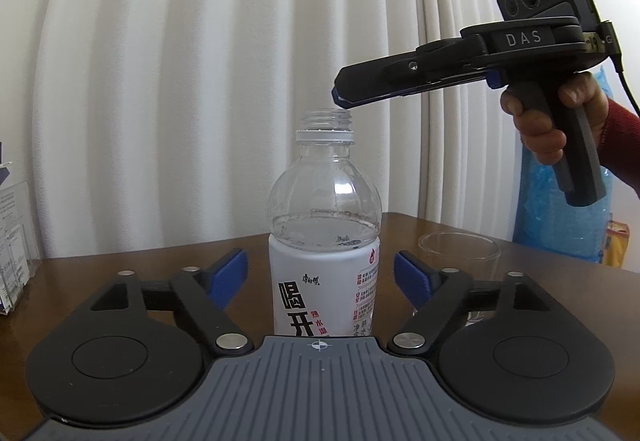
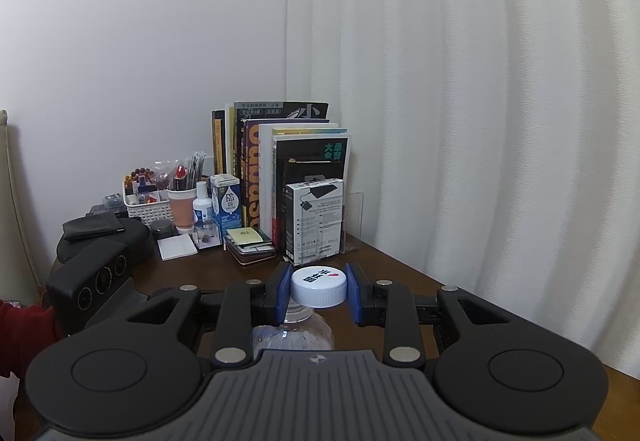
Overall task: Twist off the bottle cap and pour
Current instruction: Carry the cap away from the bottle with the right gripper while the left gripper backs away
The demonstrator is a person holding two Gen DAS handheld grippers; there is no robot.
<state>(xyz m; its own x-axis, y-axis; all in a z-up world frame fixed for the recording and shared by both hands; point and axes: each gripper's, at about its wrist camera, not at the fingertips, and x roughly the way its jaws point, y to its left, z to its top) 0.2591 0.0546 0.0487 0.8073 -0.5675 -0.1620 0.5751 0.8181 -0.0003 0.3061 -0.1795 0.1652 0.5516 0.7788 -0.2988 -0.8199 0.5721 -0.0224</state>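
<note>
On the brown table (image 1: 120,273), in the left wrist view, the bottle (image 1: 324,241) stands upright with its threaded neck bare and a little water showing above the white label. The left gripper (image 1: 319,277) sits around the lower body, its blue pads (image 1: 228,273) spread clear of the plastic on both sides, so nothing is gripped. An empty glass (image 1: 460,261) stands just behind and to the right of the bottle, seen only from this side. Same view shows the right gripper (image 1: 340,97) from the side, tilted down just above the bottle mouth, held by a hand (image 1: 540,129) in a red sleeve; the cap cannot be made out from here. The right wrist view settles it: the right gripper (image 2: 318,291) is clamped on the white cap (image 2: 318,287), pads pressed to its ribbed rim, with the bottle (image 2: 294,333) directly beneath. Only this view takes in the row of books (image 2: 280,169), a white basket (image 2: 148,209) and small boxes against the wall.
</note>
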